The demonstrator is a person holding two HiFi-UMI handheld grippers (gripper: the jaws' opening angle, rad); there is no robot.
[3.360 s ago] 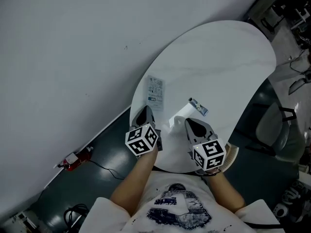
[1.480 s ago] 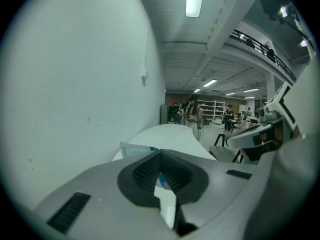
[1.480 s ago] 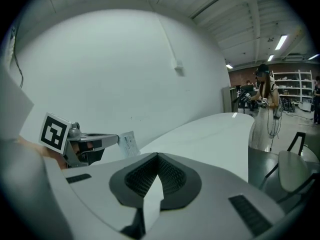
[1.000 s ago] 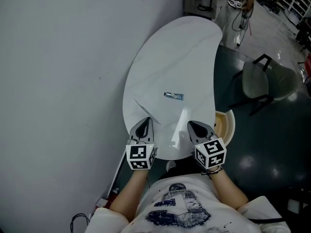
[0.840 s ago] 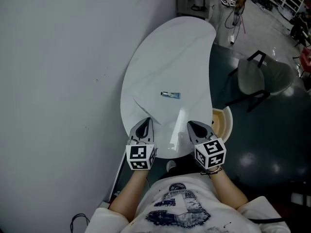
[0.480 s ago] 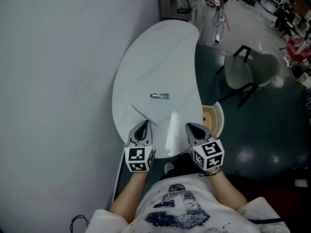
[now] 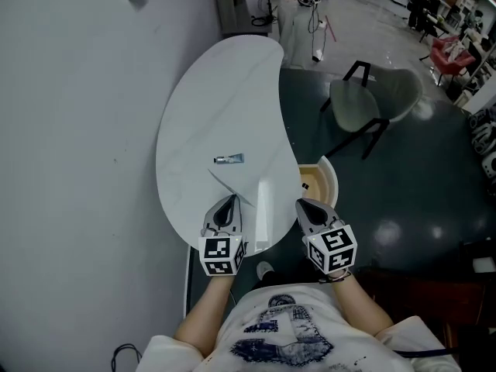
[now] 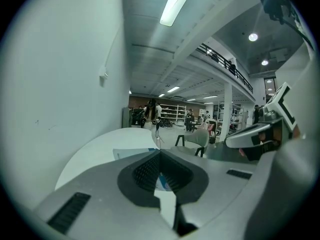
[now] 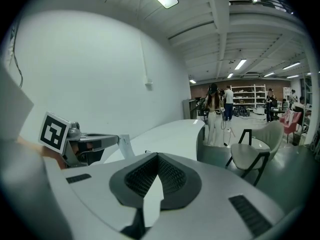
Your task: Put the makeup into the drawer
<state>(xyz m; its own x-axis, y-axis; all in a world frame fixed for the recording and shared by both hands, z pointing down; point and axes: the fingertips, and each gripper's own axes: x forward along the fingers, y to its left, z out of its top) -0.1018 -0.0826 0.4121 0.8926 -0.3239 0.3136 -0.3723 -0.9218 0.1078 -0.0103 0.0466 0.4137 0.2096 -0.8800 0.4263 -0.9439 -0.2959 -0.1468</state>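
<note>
- Still clamped shut, empty: left gripper (image 7: 229, 201) and right gripper (image 7: 302, 204), swung sideways along white kidney-shaped table (image 7: 225, 84).
- Small blue-and-silver makeup tube (image 7: 229, 159) lying untouched mid-table, ahead of both; pickup not begun, drawer unseen.
</note>
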